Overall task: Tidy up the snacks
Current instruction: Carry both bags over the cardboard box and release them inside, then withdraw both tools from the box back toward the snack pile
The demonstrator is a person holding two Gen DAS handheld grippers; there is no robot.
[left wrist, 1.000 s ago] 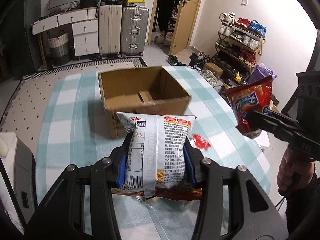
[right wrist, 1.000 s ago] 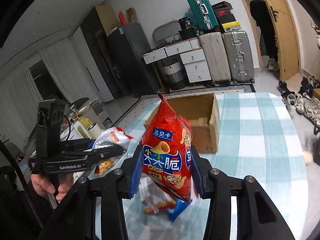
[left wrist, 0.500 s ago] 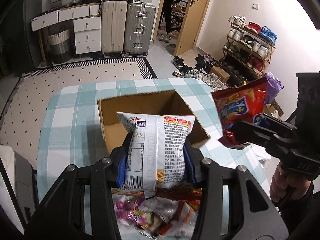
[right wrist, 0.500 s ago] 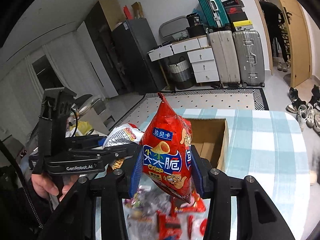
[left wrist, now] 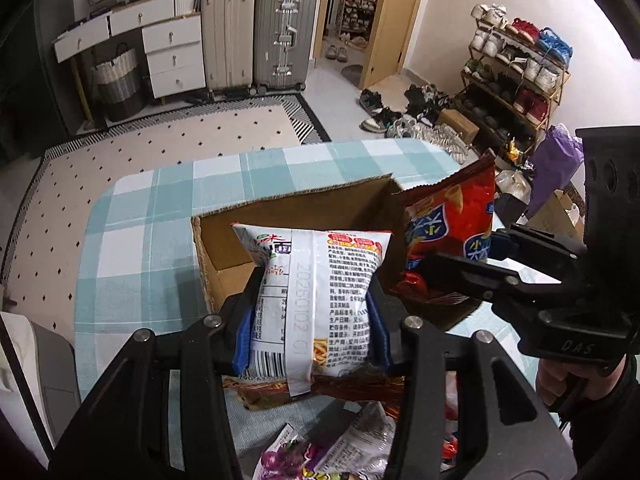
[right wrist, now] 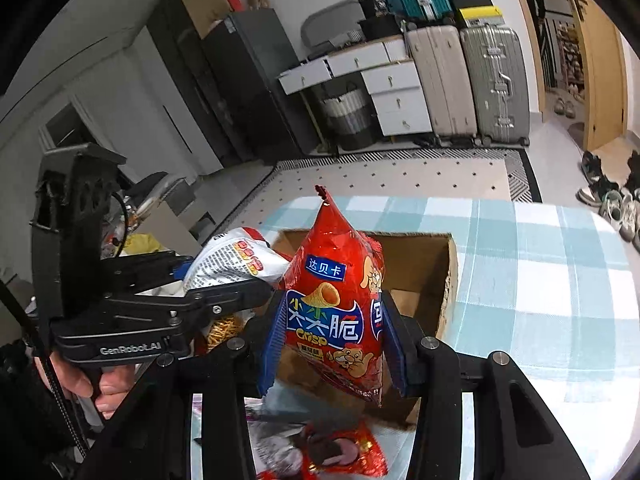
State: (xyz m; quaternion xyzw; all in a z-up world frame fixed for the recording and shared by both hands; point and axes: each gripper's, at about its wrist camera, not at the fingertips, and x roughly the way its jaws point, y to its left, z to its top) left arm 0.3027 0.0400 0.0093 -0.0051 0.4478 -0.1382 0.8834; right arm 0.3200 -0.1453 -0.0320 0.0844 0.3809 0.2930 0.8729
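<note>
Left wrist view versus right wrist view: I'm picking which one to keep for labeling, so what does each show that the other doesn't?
Only the left wrist view shows the shoe rack, the purple bag and the white bag's printed back with barcode.

Only the right wrist view shows the black cabinets and the red bag's front.

Both show the left gripper shut on the white snack bag, the right gripper shut on the red crisp bag, the open cardboard box, the checked tablecloth and the suitcases.

Home entryway room, suitcases [left wrist: 256,36], shoe rack [left wrist: 516,68], checked tablecloth [left wrist: 132,248]
</note>
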